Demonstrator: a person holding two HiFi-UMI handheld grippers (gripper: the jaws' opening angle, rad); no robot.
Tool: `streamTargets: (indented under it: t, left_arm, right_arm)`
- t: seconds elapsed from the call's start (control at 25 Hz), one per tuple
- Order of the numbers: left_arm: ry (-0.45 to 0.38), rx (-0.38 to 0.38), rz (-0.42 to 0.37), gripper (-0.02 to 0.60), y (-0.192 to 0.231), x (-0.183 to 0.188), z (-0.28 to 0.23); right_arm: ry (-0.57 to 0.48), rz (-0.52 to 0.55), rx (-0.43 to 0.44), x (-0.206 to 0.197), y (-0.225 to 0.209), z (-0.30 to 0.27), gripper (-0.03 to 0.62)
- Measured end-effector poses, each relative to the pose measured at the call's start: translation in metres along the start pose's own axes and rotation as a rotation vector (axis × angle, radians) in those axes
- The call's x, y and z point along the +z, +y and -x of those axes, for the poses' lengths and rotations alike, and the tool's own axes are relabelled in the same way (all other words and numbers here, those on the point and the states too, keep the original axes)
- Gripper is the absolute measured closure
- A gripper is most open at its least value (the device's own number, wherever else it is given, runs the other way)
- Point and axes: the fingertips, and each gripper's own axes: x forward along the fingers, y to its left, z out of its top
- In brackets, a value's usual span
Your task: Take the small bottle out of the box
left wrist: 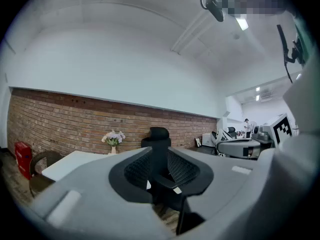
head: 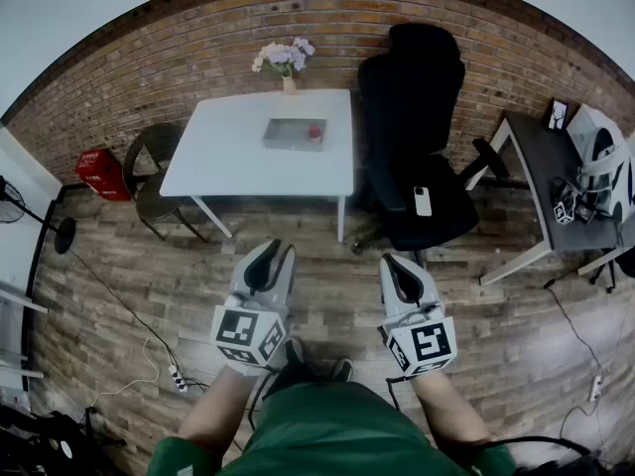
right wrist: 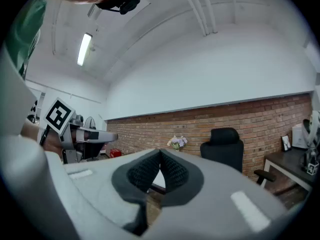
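Green short-sleeved top [head: 337, 432], dark shoes [head: 342, 369]; grey left hand-held gripper [head: 272, 254] and right hand-held gripper [head: 399, 264] (black-padded) bear square-marker cubes [head: 248, 335].

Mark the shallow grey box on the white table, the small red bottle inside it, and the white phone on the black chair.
shallow grey box [head: 283, 135], head view, its bare floor
small red bottle [head: 315, 132], head view, its body
white phone [head: 423, 201], head view, its middle

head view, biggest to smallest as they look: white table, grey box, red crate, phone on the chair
1. white table
2. grey box and red crate: they look about alike, so not ranked
3. phone, clearly smallest
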Motion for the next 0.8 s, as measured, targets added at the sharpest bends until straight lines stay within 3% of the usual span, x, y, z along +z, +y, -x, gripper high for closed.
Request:
streamTargets:
  t: [0.36,0.8]
  left_arm:
    - [0.002,0.015,-0.01,0.482,-0.01,0.005,0.0]
    - [0.02,0.038,0.008,0.482,0.028,-0.006,-0.03]
  right_arm:
    - [0.004,-0.044,0.008,-0.002,-0.011,0.006,0.591]
    - [0.026,-0.072,-0.027,-0.015,-0.029,-0.03,0.591]
